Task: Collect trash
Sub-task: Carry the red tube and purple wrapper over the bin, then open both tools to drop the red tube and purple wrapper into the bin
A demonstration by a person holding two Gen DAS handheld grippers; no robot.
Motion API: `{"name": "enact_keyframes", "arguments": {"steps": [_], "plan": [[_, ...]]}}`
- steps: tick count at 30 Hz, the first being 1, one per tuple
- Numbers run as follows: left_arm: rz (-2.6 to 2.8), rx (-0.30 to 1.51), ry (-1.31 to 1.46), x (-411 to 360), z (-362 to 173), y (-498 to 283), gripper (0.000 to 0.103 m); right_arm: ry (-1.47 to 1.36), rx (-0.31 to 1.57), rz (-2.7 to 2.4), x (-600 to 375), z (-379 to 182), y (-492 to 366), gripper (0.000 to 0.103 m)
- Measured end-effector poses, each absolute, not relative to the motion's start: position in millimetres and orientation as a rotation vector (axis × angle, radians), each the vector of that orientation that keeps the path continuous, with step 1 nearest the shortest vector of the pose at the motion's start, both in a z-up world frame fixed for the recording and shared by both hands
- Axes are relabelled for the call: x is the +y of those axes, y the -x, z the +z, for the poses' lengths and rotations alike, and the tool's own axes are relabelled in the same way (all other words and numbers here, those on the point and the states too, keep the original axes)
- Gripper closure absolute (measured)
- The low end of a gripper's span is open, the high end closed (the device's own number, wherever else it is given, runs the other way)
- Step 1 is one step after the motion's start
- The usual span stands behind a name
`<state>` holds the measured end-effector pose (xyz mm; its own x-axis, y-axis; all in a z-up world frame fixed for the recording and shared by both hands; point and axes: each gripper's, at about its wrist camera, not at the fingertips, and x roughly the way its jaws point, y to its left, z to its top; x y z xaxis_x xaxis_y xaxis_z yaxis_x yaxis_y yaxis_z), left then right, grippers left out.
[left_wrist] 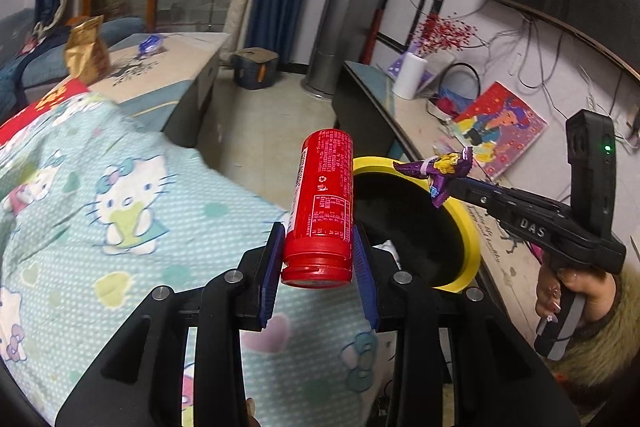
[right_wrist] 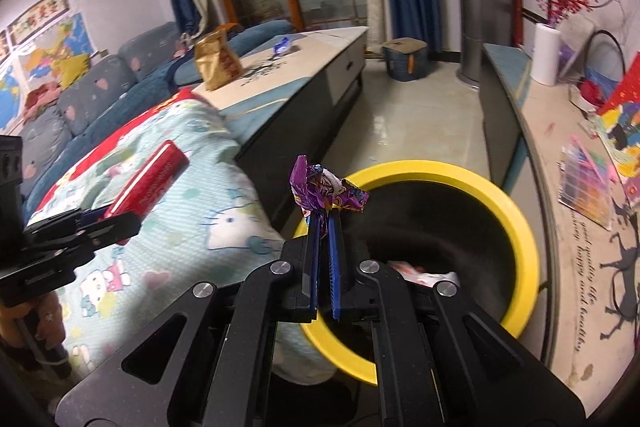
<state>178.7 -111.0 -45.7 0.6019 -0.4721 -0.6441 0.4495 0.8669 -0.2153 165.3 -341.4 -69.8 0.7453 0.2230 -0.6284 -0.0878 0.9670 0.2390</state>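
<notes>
Pale tiled floor runs between a low cabinet and a wall-side counter, and on it stands the black waste bin with a thick yellow rim (right_wrist: 516, 223), a few scraps already at its bottom. A bed under a pale-blue cartoon-cat quilt (left_wrist: 132, 195) lies just beside the bin.

Both loads sit near the rim. The right gripper (right_wrist: 326, 223) is clenched on a crumpled purple foil wrapper (right_wrist: 324, 189), which appears to hang over the bin's near edge, though the lens bends things there. The left gripper (left_wrist: 318, 267) clamps a red cylindrical plastic bottle (left_wrist: 324, 195) by its capped end, long axis running forward away from the fingers, over the quilt with the bin just to its right. I judge the right hand nearer the mouth. Both tools tilt downward, each held by a person's hand (left_wrist: 560, 291).
</notes>
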Motion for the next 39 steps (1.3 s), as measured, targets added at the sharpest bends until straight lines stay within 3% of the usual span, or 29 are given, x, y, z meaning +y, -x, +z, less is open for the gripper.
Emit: {"name": "enact_keyframes", "arguments": {"steps": [36, 39], "plan": [[-0.708, 0.865, -0.150, -234.6, -83.7, -194.9, 0.071, -0.356, 0.817, -0.027, -427.6, -113.1, -173.4, 0.100], [-0.706, 0.883, -0.141, -239.8, -90.4, -202.1, 0.069, -0.365, 0.830, -0.034, -428.6, -116.7, -174.0, 0.092]]}}
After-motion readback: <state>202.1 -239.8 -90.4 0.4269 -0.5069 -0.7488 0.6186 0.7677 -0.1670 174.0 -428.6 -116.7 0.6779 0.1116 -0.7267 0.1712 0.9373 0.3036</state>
